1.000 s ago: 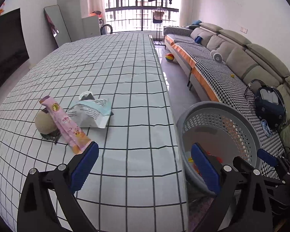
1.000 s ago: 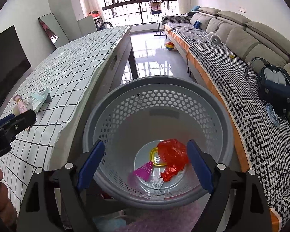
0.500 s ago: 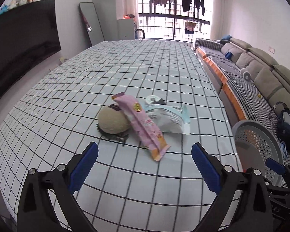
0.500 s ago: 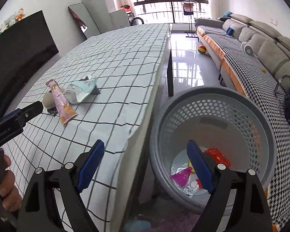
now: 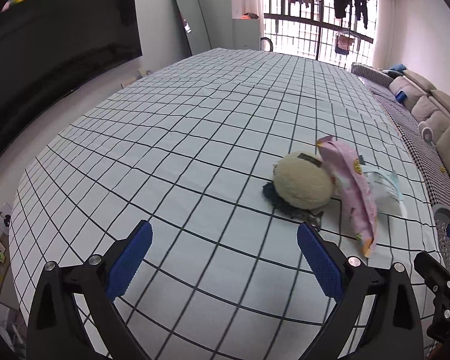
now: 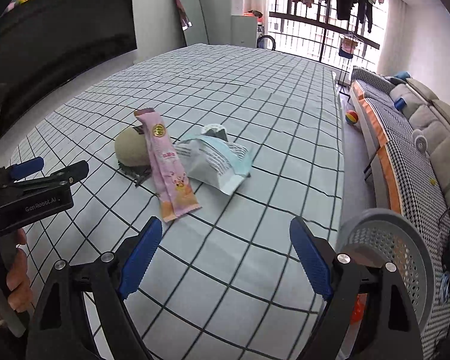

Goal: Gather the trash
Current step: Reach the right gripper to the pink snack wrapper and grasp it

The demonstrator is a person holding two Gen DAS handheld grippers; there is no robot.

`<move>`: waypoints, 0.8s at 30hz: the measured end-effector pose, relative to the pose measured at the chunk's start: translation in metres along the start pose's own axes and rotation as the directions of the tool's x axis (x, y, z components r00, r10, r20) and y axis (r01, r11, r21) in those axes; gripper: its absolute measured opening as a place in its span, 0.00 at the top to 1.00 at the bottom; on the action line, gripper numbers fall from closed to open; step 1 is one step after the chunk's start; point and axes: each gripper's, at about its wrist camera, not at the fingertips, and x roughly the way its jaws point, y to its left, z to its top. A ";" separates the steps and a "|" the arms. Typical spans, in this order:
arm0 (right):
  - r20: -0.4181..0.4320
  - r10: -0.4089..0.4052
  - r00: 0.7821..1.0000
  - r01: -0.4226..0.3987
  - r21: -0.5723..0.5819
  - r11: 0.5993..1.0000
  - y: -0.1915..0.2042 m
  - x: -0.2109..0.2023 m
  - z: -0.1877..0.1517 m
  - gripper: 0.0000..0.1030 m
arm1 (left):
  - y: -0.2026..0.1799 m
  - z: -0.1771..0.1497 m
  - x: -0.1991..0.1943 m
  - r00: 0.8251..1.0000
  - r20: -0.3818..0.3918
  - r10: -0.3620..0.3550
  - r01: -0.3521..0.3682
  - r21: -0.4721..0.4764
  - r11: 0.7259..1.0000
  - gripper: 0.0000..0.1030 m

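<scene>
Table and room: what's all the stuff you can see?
Table: one, black-checked white cloth.
Wrapper: one, pink, leaning on the bun.
Bun: one, tan, in a dark paper cup.
Bag: one, white and teal, right of the wrapper.
Basket: one, grey, beside the table.
Sofa: one, grey, houndstooth cover.
TV: one, black, on the wall.
Ball: one, striped, on the floor.
Left gripper: open.
Right gripper: open.
Hand: one, holding the left gripper.

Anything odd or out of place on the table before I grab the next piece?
Nothing looks spilled or damaged. The pink wrapper lies propped across the beige round item and the torn-open white-and-teal packet, so the three overlap in one clump.
</scene>
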 end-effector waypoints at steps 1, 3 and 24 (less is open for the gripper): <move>0.003 0.008 1.000 -0.008 -0.012 1.000 0.004 0.003 0.004 0.19 | 0.004 0.000 0.003 1.000 -0.003 0.007 -0.007 -0.004 1.000 0.07; 0.005 0.017 1.000 -0.017 -0.031 0.999 0.013 0.010 0.012 0.19 | 0.009 -0.001 0.008 1.000 -0.006 0.017 -0.017 -0.013 1.000 0.07; -0.056 0.047 0.997 -0.055 -0.144 0.988 0.049 0.065 0.044 0.33 | 0.022 -0.004 0.031 0.998 -0.054 -0.022 0.019 -0.056 0.998 0.07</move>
